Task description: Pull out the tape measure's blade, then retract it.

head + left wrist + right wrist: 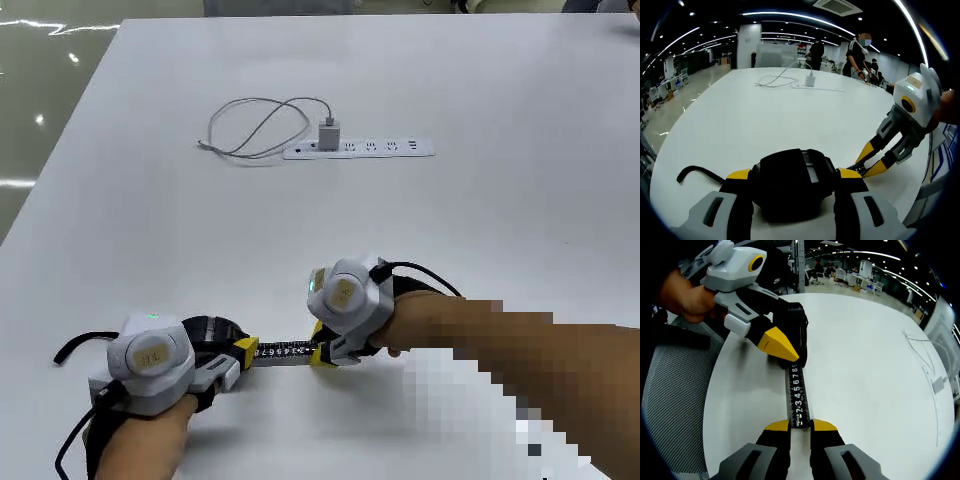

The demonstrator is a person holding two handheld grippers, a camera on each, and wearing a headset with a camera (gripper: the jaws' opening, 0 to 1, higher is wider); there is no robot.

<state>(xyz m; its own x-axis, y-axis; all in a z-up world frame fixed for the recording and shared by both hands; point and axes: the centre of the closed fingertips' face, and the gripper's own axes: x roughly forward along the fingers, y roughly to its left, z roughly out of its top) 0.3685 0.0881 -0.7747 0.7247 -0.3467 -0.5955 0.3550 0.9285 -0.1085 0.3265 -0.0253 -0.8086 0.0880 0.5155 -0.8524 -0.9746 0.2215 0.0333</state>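
A: Your left claw (794, 174) is clenched on the tape measure (792, 187). A yellow tip presses each side of its black body, which rests on the bench (450, 220).

B: Your right claw (800, 426) is grasping the end of the blade (797, 390). A short run of blade is out, with the printed numbers facing up. It goes straight from the body's mouth to your tips and sits low over the bench. I cannot tell whether it touches the surface.

A: Both your claws are close to the bench's near edge, left of its middle. They point at each other with just that bit of blade between them.

B: A black strap (75, 346) curls on the bench just beside your left claw, on the side toward the bench's left edge.

A: Toward the far edge, well apart from your work, a white power strip (362, 148) lies flat. A white charger (329, 133) is plugged in at its left end.

B: The charger's pale cable (255, 125) loops on the bench beside the strip, toward the left edge.
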